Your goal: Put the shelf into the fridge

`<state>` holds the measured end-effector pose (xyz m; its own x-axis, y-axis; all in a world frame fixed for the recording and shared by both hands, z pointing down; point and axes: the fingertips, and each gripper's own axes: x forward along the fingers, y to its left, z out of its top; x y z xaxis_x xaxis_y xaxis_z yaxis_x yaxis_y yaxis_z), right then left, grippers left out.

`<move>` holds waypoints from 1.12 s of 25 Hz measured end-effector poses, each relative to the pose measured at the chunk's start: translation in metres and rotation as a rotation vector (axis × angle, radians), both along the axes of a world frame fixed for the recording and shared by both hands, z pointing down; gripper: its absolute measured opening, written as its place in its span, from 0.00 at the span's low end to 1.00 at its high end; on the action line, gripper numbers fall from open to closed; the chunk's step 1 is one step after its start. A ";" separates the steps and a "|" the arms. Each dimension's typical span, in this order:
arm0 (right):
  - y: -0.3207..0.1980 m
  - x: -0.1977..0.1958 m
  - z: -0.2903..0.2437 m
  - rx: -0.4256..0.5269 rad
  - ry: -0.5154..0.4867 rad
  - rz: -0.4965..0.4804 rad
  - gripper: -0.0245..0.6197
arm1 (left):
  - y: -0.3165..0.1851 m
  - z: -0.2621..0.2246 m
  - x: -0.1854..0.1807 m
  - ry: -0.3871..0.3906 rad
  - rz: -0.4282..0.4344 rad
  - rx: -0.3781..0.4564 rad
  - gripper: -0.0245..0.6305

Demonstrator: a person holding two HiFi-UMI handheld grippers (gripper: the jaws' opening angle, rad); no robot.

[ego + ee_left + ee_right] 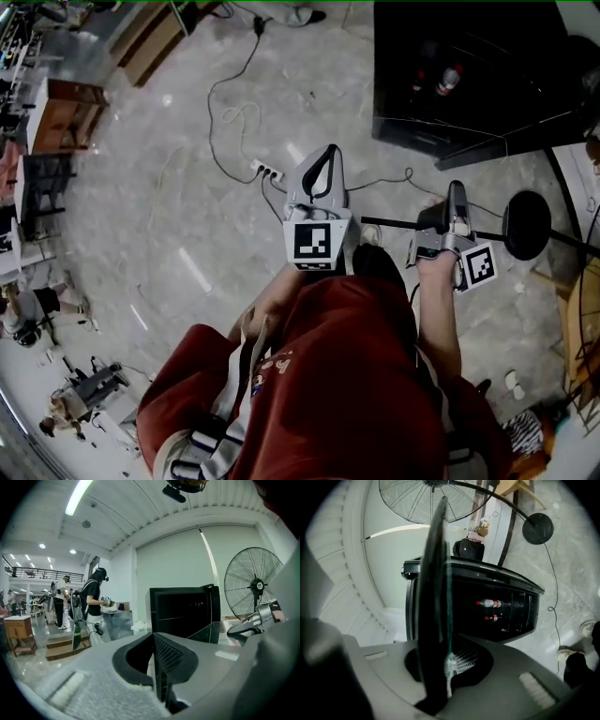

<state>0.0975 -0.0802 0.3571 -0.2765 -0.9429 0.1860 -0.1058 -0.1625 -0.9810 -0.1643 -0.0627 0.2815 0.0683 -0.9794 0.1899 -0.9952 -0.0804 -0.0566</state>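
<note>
1. Right gripper (446,663) is clamped tight on the glass shelf (433,573), which stands edge-on between the jaws.
2. Left gripper (157,654) is pressed closed with nothing in it, just left of the right one.
3. The black fridge (469,89) sits far right, with bare floor (169,187) before it.
4. The fan base (527,225) crowds the right side, and a power strip (267,172) lies to the left.

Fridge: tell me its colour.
The fridge is black, clearest in the right gripper view.

Head view steeply downward, 2 gripper views forward, sharing fridge (487,56)
</note>
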 end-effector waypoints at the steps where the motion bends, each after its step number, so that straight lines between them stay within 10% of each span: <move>1: -0.001 0.003 0.002 0.000 0.003 0.019 0.05 | -0.008 0.003 0.003 0.005 0.025 -0.001 0.05; 11: -0.017 0.006 0.034 -0.040 0.020 0.227 0.05 | -0.082 0.054 0.022 0.035 0.289 -0.084 0.05; 28: -0.056 0.003 0.117 -0.055 0.004 0.259 0.05 | -0.119 0.155 0.025 -0.002 0.444 -0.167 0.05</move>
